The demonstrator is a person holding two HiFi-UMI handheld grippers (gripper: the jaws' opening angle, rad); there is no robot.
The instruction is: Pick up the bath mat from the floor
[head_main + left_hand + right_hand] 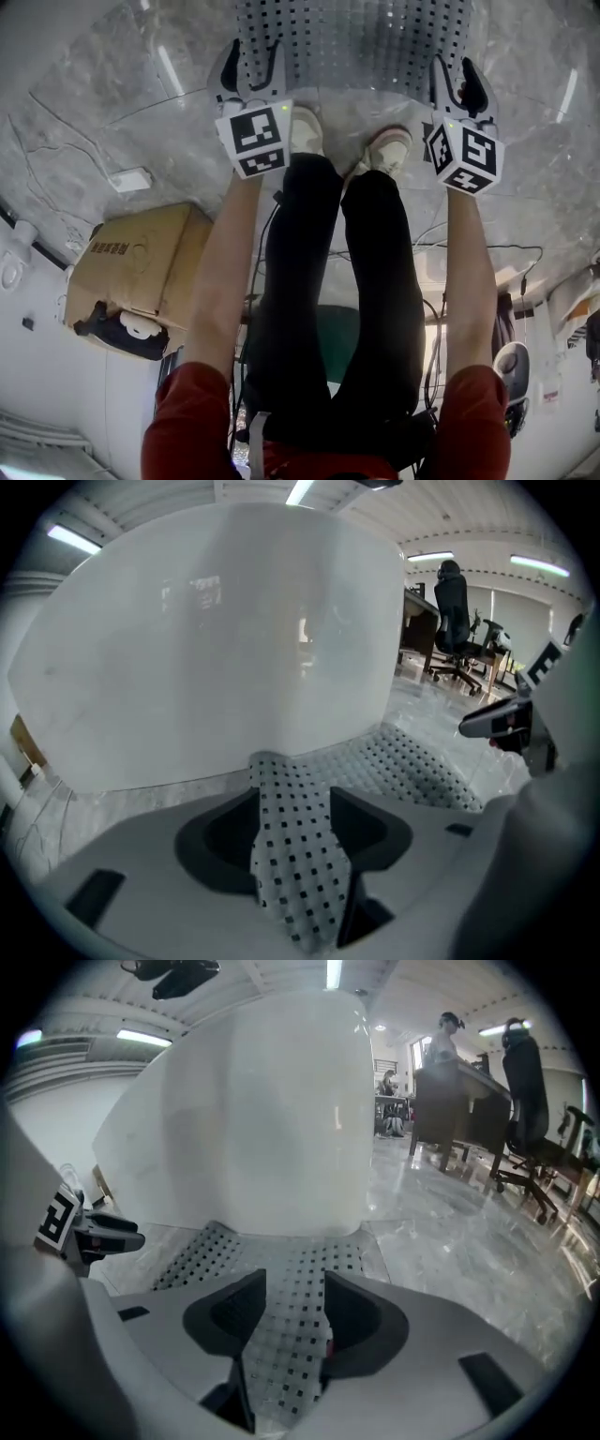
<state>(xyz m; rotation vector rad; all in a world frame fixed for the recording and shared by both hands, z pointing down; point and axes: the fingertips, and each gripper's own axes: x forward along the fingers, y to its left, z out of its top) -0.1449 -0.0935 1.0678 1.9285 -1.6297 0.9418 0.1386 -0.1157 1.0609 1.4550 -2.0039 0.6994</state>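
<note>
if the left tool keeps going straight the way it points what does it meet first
The left tool has the bath mat between its open jaws, so that comes first. Past it, the big white curved surface fills the line ahead, though depth is unclear.

The left forearm (pixel 230 272) and right forearm (pixel 472 272) stretched downward side by side. The left gripper (pixel 251 70) and right gripper (pixel 457 84) each had jaws standing apart.

A large white rounded wall (pixel 253 1110) is rising past the grey perforated bath mat (pixel 291 1326), blocking the way ahead. Grey marble floor (pixel 450 1232) is lying open rightward; a brown cardboard box (pixel 141 258) is sitting leftward.
</note>
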